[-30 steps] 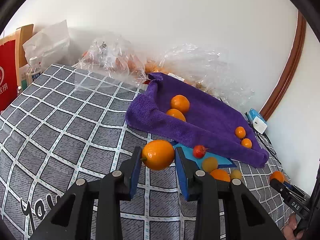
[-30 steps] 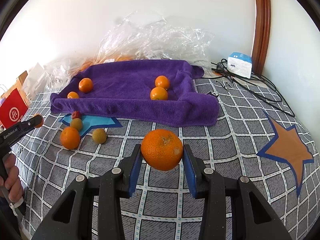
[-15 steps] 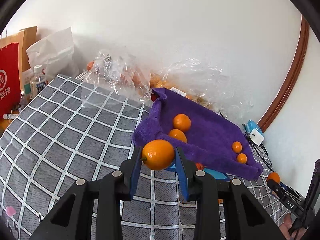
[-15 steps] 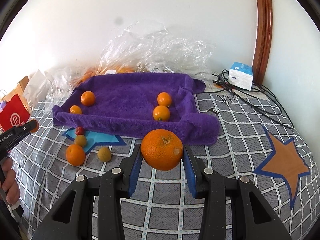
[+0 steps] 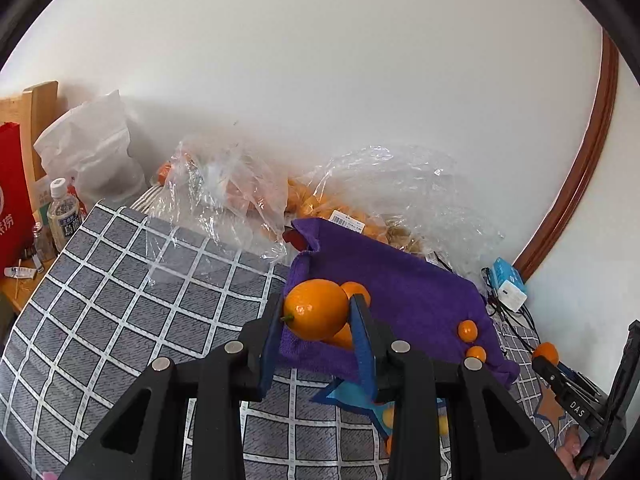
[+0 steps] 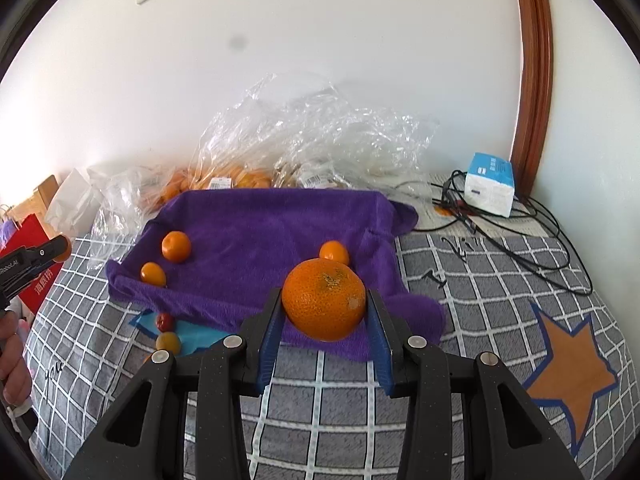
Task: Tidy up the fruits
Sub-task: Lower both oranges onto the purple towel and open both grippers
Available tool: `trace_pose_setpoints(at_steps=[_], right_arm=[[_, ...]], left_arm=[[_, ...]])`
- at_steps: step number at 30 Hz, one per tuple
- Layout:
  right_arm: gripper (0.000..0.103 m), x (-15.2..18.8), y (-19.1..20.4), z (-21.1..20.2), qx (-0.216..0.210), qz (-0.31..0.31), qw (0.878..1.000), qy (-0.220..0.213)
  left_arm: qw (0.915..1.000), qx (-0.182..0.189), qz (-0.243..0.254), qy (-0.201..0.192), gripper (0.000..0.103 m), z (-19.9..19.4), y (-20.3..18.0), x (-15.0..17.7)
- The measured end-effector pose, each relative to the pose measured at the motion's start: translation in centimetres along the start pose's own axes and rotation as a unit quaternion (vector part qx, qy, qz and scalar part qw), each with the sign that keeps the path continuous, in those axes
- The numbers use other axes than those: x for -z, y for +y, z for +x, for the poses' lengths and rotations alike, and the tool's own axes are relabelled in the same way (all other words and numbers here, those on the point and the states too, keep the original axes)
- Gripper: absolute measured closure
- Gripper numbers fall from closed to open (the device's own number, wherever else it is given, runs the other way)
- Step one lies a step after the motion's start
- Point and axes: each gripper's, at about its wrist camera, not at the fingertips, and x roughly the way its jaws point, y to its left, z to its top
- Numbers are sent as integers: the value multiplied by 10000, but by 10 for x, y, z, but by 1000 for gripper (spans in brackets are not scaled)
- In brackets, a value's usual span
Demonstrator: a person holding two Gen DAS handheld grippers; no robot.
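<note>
My left gripper [image 5: 316, 314] is shut on a smooth oval orange fruit [image 5: 316, 309], held in the air just before the near left corner of the purple towel [image 5: 404, 292]. My right gripper [image 6: 323, 309] is shut on a large dimpled orange [image 6: 324, 305], raised over the towel's [image 6: 264, 228] near right edge. Several small oranges lie on the towel, among them one [image 6: 176, 245] at the left and one [image 6: 334, 251] behind the held orange. A red fruit [image 6: 164, 321] and a yellowish one [image 6: 168, 341] sit on the blue star patch [image 6: 196, 332] in front.
Crumpled clear plastic bags [image 6: 316, 144] with more oranges lie behind the towel against the wall. A blue-white box [image 6: 490, 184] and black cables [image 6: 528, 236] sit at the right. A bottle [image 5: 62, 216], a white bag [image 5: 88, 152] and a red bag [image 5: 12, 200] stand at the left off the grey checked cloth [image 5: 132, 280].
Both grippers have risen with their fruit and come closer to the purple towel; each fruit, seen over the checked cloth before, is over the towel's near edge. The grips are unchanged.
</note>
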Motion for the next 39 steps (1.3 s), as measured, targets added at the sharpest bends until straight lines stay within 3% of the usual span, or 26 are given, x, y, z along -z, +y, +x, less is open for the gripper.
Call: trace_pose_setpoints(at_steps=[12, 23, 35, 39], right_arm=[[63, -22, -8, 48, -26, -28, 9999, 147], [63, -25, 20, 107, -546, -297, 9961, 628], [63, -13, 39, 135, -375, -642, 9926, 962], [63, -12, 44, 136, -256, -824, 9912, 1006]], left_arm=[[9995, 81, -41, 315, 71, 43, -9, -18], [9969, -27, 39, 782, 71, 96, -21, -16], [9893, -363, 135, 1405, 71, 132, -25, -2], [9890, -376, 187, 1420, 71, 135, -25, -1]])
